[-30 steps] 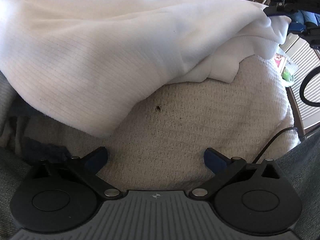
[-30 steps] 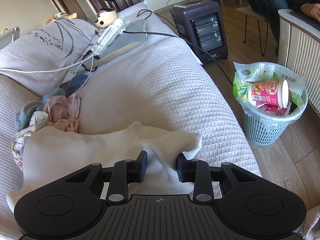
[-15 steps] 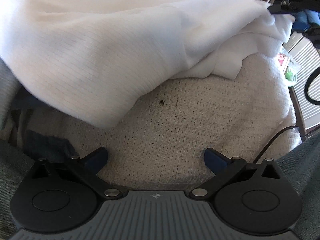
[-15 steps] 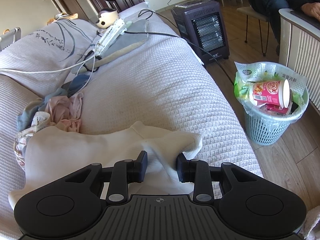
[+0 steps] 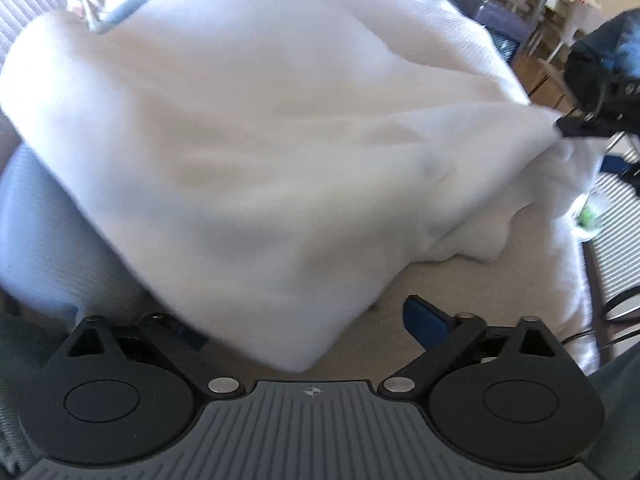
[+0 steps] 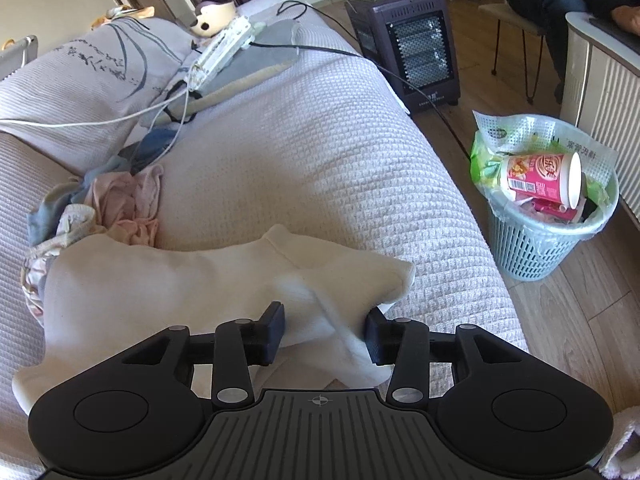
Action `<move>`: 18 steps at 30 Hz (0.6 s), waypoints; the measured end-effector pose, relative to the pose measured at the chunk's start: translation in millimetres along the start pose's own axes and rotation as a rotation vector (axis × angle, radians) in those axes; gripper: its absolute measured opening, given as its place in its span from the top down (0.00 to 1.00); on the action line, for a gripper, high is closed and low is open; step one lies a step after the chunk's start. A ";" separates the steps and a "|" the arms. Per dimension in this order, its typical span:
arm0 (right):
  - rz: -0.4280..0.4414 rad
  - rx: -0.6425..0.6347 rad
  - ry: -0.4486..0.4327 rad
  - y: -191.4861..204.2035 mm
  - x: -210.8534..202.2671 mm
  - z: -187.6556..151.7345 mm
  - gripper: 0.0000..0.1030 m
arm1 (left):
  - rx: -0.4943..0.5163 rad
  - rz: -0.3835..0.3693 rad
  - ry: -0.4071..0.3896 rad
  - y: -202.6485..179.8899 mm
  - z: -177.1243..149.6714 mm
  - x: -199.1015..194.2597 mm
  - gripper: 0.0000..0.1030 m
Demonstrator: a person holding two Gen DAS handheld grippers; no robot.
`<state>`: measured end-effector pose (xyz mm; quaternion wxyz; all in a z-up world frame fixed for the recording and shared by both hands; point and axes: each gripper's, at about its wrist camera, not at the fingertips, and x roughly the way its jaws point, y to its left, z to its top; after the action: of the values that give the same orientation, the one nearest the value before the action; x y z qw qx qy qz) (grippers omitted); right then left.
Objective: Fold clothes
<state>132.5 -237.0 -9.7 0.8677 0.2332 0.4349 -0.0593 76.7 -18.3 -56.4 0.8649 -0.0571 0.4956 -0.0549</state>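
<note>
The white garment (image 5: 248,152) is spread over the waffle-weave bed cover (image 6: 320,160), filling the left wrist view from 9 to 3 o'clock. The left gripper (image 5: 304,320) is positioned at 6 o'clock; its jaws are closing, a folded corner of the garment lies between them, and the pads are not seen pressing on it. In the right wrist view, a pile of clothes (image 6: 104,204) lies at 9 o'clock. The right gripper (image 6: 324,330) is at 6 o'clock; its jaws are opening, with a bunched garment edge between the pads. A waste basket (image 6: 548,248) stands at 3 o'clock.
</note>
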 end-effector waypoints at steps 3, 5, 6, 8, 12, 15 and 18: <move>0.014 0.028 0.058 -4.6 11.1 3.3 0.41 | 0.029 -0.011 -0.034 -10.5 5.5 -4.8 0.38; 0.019 0.055 0.102 -9.6 20.9 7.5 0.41 | 0.013 -0.025 -0.038 -9.1 15.6 -5.8 0.53; 0.032 0.068 0.122 -13.1 25.3 10.0 0.41 | 0.005 -0.032 -0.040 -8.4 20.6 -6.3 0.61; 0.076 0.109 0.162 -21.6 34.1 15.7 0.45 | -0.002 -0.063 -0.042 4.6 31.4 -0.1 0.68; 0.093 0.139 0.151 -26.7 36.5 19.2 0.65 | 0.055 -0.090 -0.074 7.8 43.4 -17.1 0.73; 0.074 0.079 0.107 -17.6 24.6 24.3 0.81 | 0.114 -0.114 -0.087 9.0 56.7 -38.6 0.74; 0.054 -0.067 0.037 0.5 -3.6 35.5 0.83 | 0.154 -0.162 -0.094 5.4 81.4 -57.1 0.75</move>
<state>156.3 -253.1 11.5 0.8681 0.2166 0.4463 -0.0169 118.5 -0.7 32.2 0.8817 -0.0328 0.4426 -0.1600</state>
